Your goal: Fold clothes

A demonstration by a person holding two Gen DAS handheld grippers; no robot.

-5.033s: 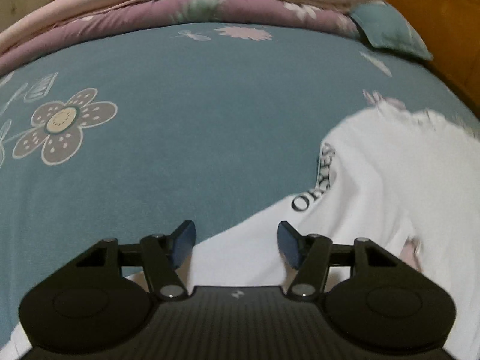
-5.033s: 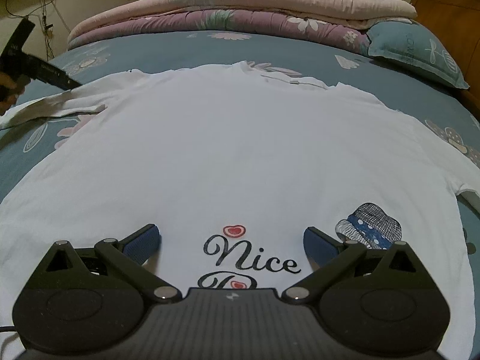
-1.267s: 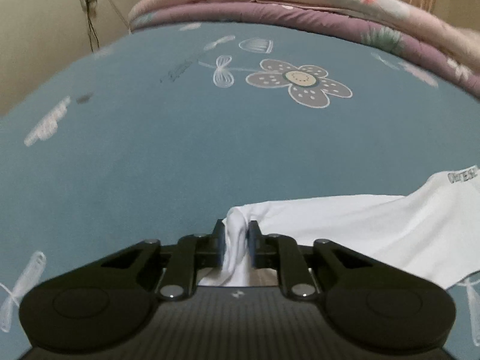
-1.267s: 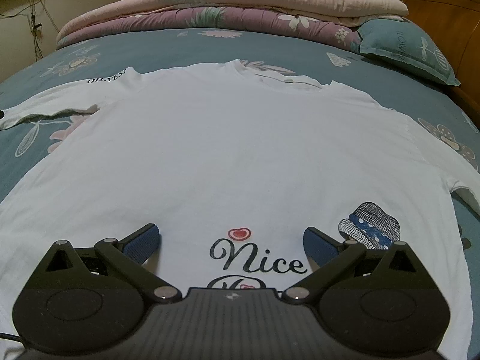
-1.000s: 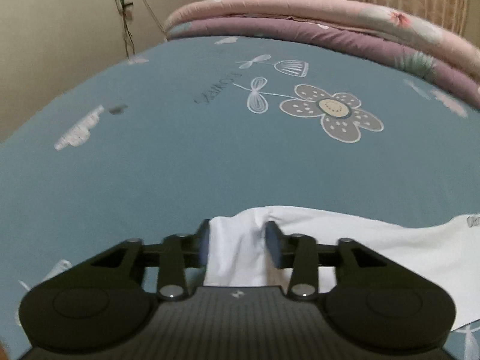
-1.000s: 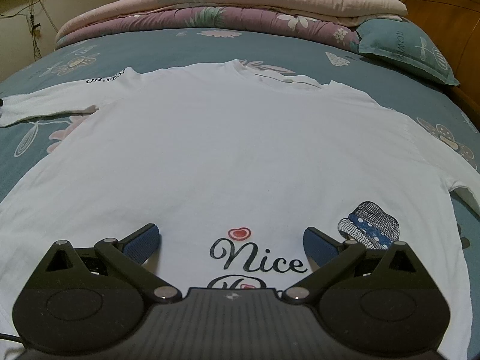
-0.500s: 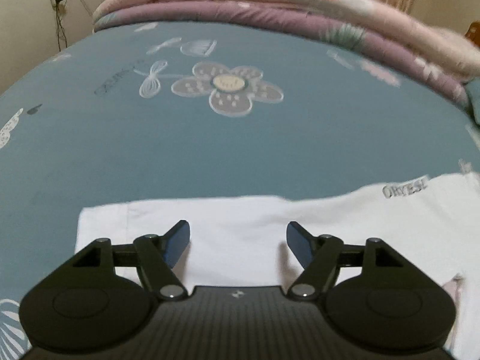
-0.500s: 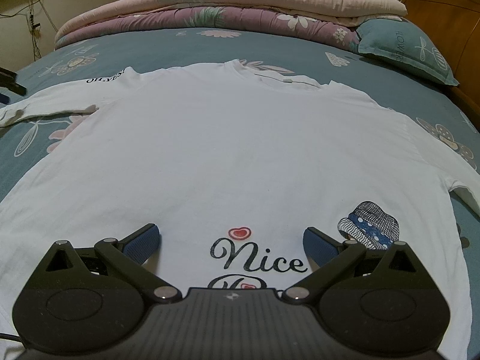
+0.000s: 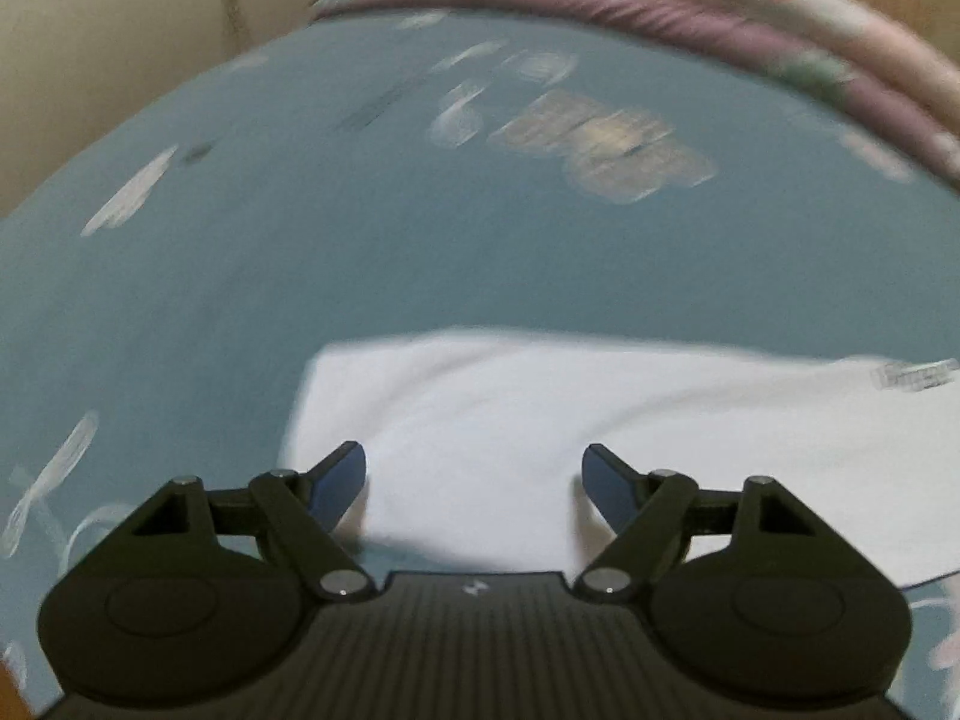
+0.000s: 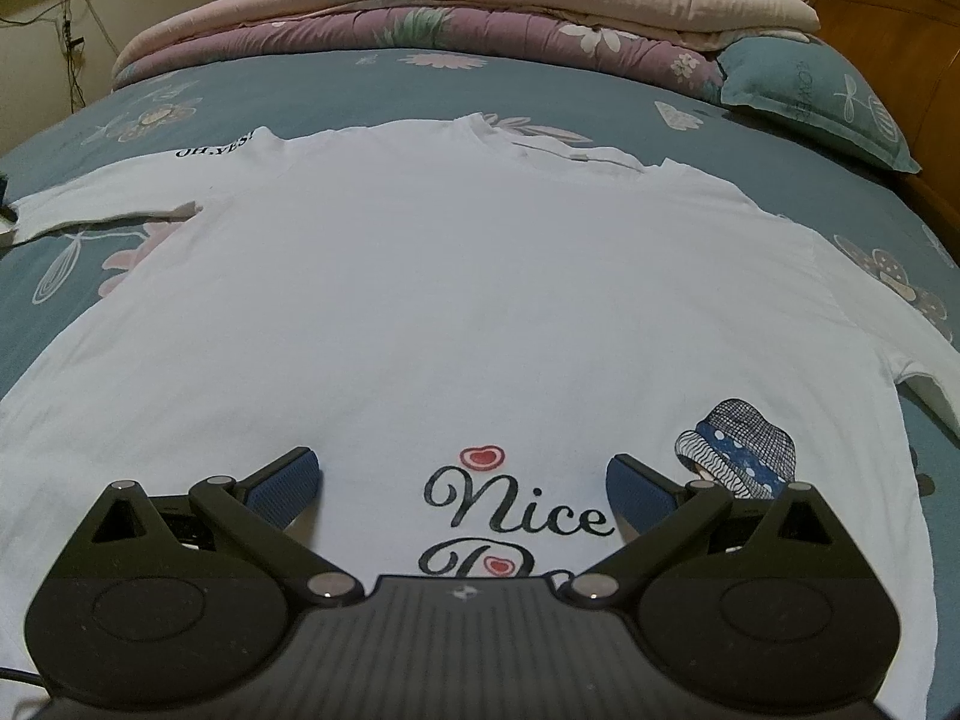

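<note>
A white T-shirt lies flat, print up, across the middle of the teal flowered bedsheet, its collar toward the head of the bed and its hem under my right gripper. At the bed's left side, my left gripper hangs over the end of the shirt's left sleeve; its jaws are opening, the blue pads clear of the cloth, with the sleeve lying flat on the sheet below the gap. That view is smeared, so the sheet's flower prints and a small line of writing at the sleeve's far right cannot be read there. From my right wrist the same writing reads "OH,YES!" in black, on the shoulder of that sleeve. Left of the sleeve the sheet runs bare to the bed's left edge. Toward the foot, my right gripper has its jaws wide apart, holding nothing, poised over the chest print: a red heart, then "Nice" in black script, and a second line mostly hidden by my body. Right of it is a drawn figure in a blue dotted hat. Folded quilts line the head of the bed, and a teal pillow with unreadable lettering sits at the right corner beside the wooden headboard.
</note>
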